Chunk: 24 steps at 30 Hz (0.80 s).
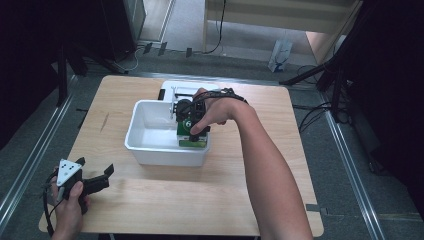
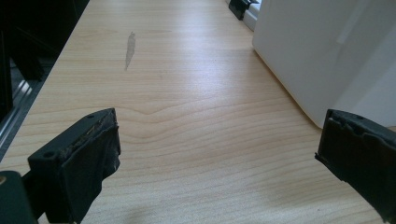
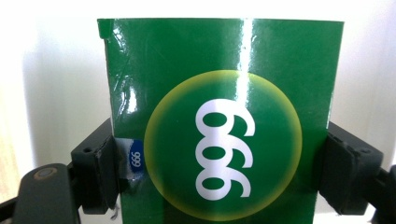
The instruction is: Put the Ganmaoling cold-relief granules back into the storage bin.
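Grey floor with metal rails is seen around a light wooden table (image 1: 150, 210); dark stands and cables are seen at the far right. One white tub (image 1: 150, 150) is set near the middle of the table, slightly toward the far edge, with a white device (image 1: 172, 90) partly seen behind it at the far edge.

One green box (image 3: 224, 116) is held by the right gripper (image 1: 192, 122) inside the tub, against the tub's right wall, apparently just above or on its floor; which cannot be told. Its jaws are clamped on the box's two opposite sides, as seen in the right gripper view. A yellow-ringed circle with white digits, upside down, is printed on the glossy face.

The box is judged to be light, thin cardboard: stiff at the edges, easily dented on the faces. Creasing is already seen near its upper left corner and by the left pad. The glossy skin is likely slippery, so a grip low across the narrow sides, near the edges, is judged safest, with moderate squeeze.

The left gripper (image 1: 82, 180) is held at the table's near left corner, jaws spread wide with nothing between them, above bare wood beside the tub's outer wall.

Count: one box, one tub, two grippers, two hands.
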### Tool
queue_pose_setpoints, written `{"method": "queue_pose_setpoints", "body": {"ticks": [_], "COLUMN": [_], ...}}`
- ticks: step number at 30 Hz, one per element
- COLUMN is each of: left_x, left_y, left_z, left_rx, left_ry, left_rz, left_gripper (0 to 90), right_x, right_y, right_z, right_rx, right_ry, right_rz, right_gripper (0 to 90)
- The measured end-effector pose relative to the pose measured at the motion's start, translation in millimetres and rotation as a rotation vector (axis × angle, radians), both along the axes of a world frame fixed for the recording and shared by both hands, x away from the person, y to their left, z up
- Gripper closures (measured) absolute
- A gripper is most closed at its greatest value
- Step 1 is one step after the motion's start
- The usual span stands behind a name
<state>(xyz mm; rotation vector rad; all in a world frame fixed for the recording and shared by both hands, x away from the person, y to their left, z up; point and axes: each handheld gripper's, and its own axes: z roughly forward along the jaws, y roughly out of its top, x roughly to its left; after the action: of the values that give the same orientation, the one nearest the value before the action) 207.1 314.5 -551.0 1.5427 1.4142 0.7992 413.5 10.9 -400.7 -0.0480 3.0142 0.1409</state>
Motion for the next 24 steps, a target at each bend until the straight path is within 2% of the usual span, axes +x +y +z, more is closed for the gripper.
{"method": "queue_pose_setpoints", "body": {"ticks": [7,17,24], "left_x": [0.0,0.0,0.0], "left_y": [0.4,0.3,0.5], "left_z": [-0.1,-0.1,-0.2], "left_rx": [-0.003,-0.003,-0.006], "left_ry": [-0.001,-0.003,-0.003], "left_rz": [0.001,0.003,0.005], "left_gripper": [0.0,0.0,0.0], "right_x": [1.6,0.9,2.3], "right_y": [2.6,7.7,9.9], "right_z": [-14.5,-23.8,-30.9], "right_rx": [-0.009,-0.054,-0.063], "right_ry": [0.005,0.006,0.008], "right_rz": [0.001,0.006,0.017], "right_gripper": [15.6,15.5,15.4]}}
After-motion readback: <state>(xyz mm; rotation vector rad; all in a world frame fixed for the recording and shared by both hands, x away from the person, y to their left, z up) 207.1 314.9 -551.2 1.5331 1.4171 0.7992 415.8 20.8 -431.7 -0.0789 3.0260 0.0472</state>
